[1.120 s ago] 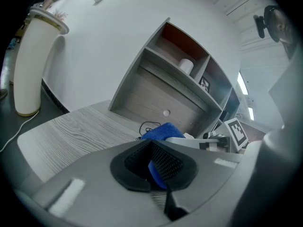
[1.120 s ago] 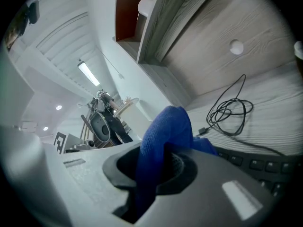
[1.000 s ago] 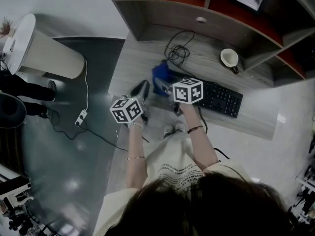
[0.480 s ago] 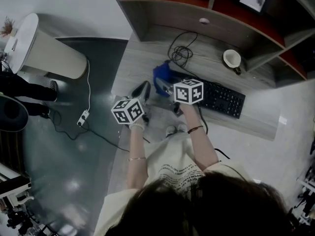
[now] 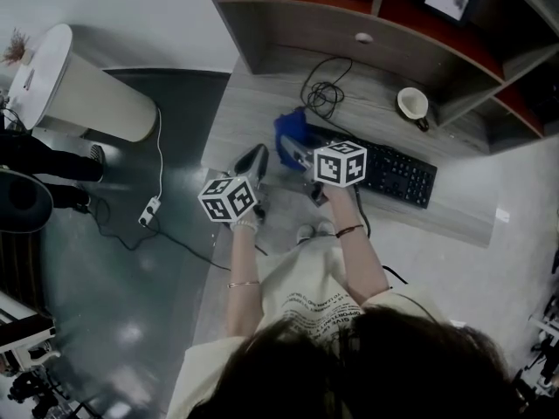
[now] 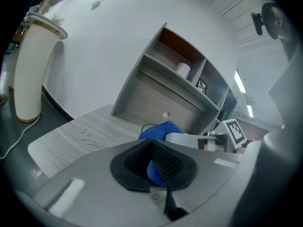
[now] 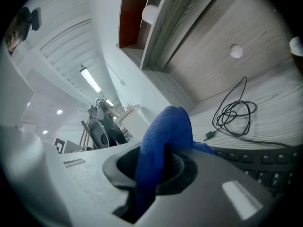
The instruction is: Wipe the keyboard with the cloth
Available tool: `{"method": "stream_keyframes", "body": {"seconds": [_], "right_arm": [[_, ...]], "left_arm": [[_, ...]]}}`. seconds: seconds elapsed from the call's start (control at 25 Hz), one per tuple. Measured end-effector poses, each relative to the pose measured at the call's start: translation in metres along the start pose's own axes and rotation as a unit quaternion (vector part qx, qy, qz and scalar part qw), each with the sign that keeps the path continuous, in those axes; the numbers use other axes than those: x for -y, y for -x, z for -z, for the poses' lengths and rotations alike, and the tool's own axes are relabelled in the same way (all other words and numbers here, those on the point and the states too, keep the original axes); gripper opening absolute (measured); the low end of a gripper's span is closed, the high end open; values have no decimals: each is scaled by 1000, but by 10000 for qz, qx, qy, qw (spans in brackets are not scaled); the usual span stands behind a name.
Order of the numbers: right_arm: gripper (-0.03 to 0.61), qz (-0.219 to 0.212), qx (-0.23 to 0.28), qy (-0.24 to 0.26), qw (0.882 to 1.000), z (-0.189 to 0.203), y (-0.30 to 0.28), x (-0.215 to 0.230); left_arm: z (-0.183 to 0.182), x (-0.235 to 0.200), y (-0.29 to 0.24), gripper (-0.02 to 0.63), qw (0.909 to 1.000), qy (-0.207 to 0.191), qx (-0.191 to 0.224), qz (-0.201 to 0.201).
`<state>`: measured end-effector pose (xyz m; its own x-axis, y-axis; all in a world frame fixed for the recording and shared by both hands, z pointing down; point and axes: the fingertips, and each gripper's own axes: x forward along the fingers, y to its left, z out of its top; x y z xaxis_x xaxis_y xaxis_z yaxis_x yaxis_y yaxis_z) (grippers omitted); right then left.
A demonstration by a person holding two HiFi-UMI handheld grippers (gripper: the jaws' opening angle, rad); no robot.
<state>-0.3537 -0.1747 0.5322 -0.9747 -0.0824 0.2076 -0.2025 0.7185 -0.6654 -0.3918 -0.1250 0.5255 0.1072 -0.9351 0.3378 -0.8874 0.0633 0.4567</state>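
A black keyboard [image 5: 397, 173] lies on the grey wooden desk [image 5: 262, 103]. My right gripper [image 5: 297, 154] is shut on a blue cloth [image 5: 286, 136], which sits bunched over the keyboard's left end. In the right gripper view the cloth [image 7: 163, 141] rises between the jaws, with keyboard keys [image 7: 265, 162] at lower right. My left gripper [image 5: 251, 164] hovers near the desk's front left, jaws closed with nothing between them. In the left gripper view the cloth [image 6: 160, 131] shows just beyond the closed jaws.
A coiled black cable [image 5: 323, 94] lies behind the keyboard. A white cup [image 5: 410, 105] stands at the back right. Shelves [image 5: 367, 7] rise behind the desk. A white cylindrical bin [image 5: 74, 81] and a power strip [image 5: 147, 209] are on the floor to the left.
Both grippers and the cloth have shifted slightly to the right along the desk; the grips are unchanged.
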Motion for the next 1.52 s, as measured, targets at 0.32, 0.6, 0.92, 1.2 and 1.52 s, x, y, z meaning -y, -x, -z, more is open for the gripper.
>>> {"method": "stream_keyframes", "body": {"seconds": [0.32, 0.6, 0.92, 1.2, 1.52], "right_arm": [[52, -41, 319, 450, 9985, -15, 17, -15], [52, -116, 727, 809, 9940, -30, 36, -32], [52, -125, 1132, 1542, 9815, -53, 63, -50], [52, -204, 1391, 1940, 9709, -76, 84, -64], [52, -327, 1439, 2137, 9657, -83, 91, -74]], "left_arm": [[-7, 6, 14, -9, 9996, -171, 227, 53], [-19, 16, 26, -9, 9977, -430, 479, 207], [-43, 39, 32, -9, 9921, -817, 768, 555], [-57, 67, 31, -9, 9839, -1295, 819, 919], [-60, 80, 29, -9, 9803, -1402, 855, 1099]]}}
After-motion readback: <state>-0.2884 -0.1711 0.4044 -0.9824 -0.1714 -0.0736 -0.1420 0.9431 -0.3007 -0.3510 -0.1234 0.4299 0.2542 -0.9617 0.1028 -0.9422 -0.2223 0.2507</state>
